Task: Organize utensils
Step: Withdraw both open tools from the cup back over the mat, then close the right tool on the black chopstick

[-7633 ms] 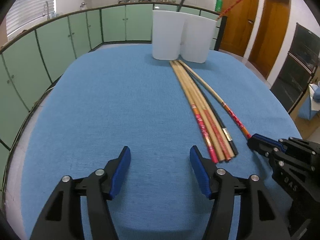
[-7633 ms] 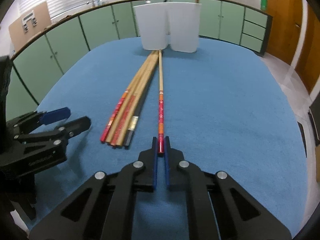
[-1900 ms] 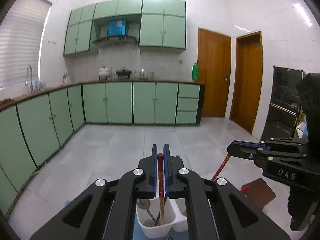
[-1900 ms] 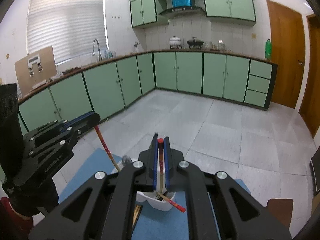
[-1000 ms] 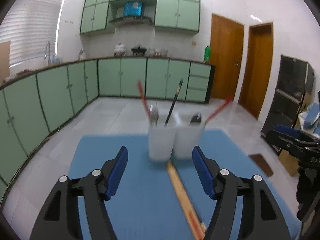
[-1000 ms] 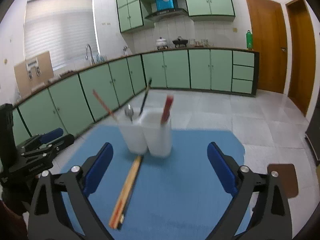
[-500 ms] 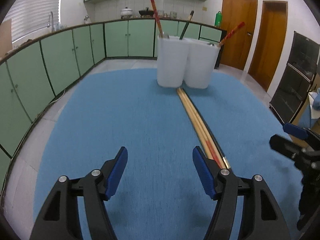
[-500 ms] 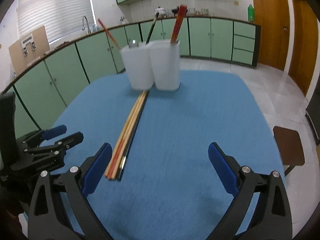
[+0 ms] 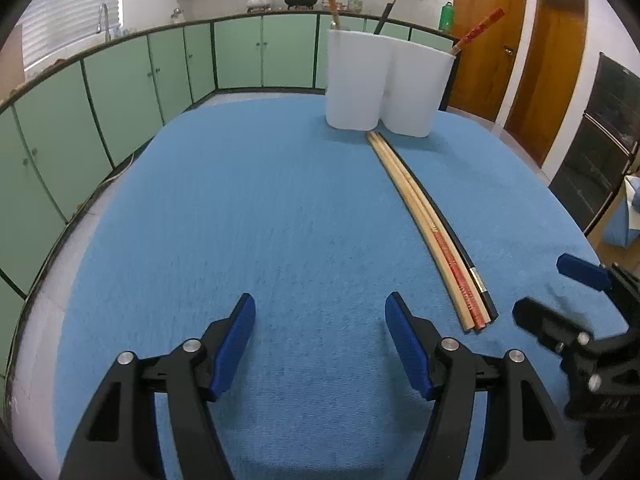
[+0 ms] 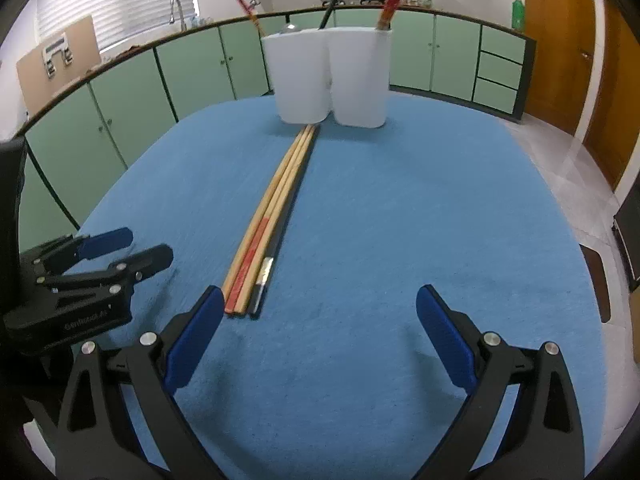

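A bundle of chopsticks (image 9: 424, 216), wooden ones with red ends and one black, lies on the blue tablecloth (image 9: 240, 220), running from the white two-part holder (image 9: 384, 88) toward me. It also shows in the right wrist view (image 10: 276, 208) below the holder (image 10: 328, 76). The holder has chopsticks and a spoon standing in it. My left gripper (image 9: 320, 340) is open and empty, low over the cloth, left of the bundle's near ends. My right gripper (image 10: 320, 336) is open and empty, just right of those ends.
Green kitchen cabinets (image 9: 140, 80) run along the back and left. Wooden doors (image 9: 520, 40) stand at the right. The table's edge curves around on the left (image 9: 52, 240). A brown stool (image 10: 596, 276) sits off the table's right side.
Both grippers let go of their chopsticks into the holder, opened, and came down low over the cloth toward the near ends of the bundle.
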